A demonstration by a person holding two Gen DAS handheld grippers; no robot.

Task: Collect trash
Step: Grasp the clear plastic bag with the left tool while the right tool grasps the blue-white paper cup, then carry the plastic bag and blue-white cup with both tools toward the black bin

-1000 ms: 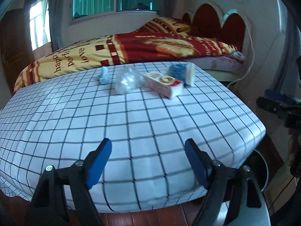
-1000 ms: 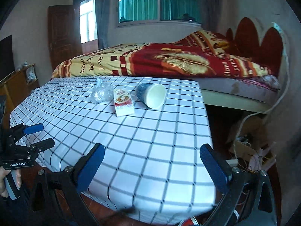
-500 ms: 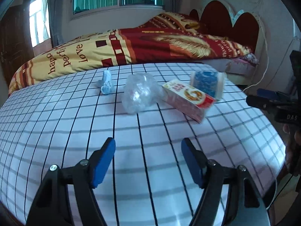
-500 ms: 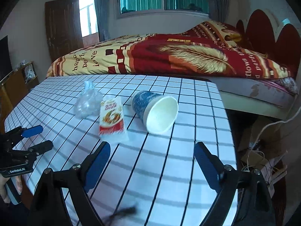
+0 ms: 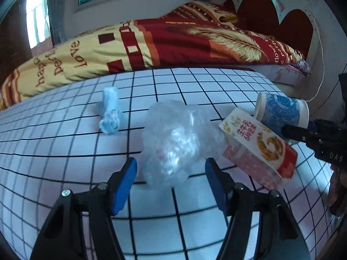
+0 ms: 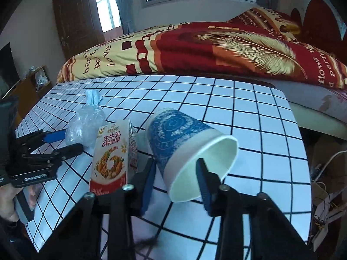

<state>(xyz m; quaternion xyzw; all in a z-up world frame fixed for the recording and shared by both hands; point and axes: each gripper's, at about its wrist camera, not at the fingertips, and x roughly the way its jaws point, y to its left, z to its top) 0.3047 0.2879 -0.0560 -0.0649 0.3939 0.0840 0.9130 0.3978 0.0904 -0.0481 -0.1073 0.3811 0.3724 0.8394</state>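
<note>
Your left gripper is spread wide w/ its blue pads either side of the crumpled clear plastic bag, not touching it. The bag lies on the white black-grid tablecloth, just beside the red-and-white milk carton lying flat. A crumpled pale-blue tissue sits apart, farther back-left.

Your right gripper has narrowed on the blue-patterned paper cup, which lies on its side, mouth toward you: one pad outside the wall, the other inside the rim. Can't tell if they're pinching it. The carton touches the cup's left.
</note>
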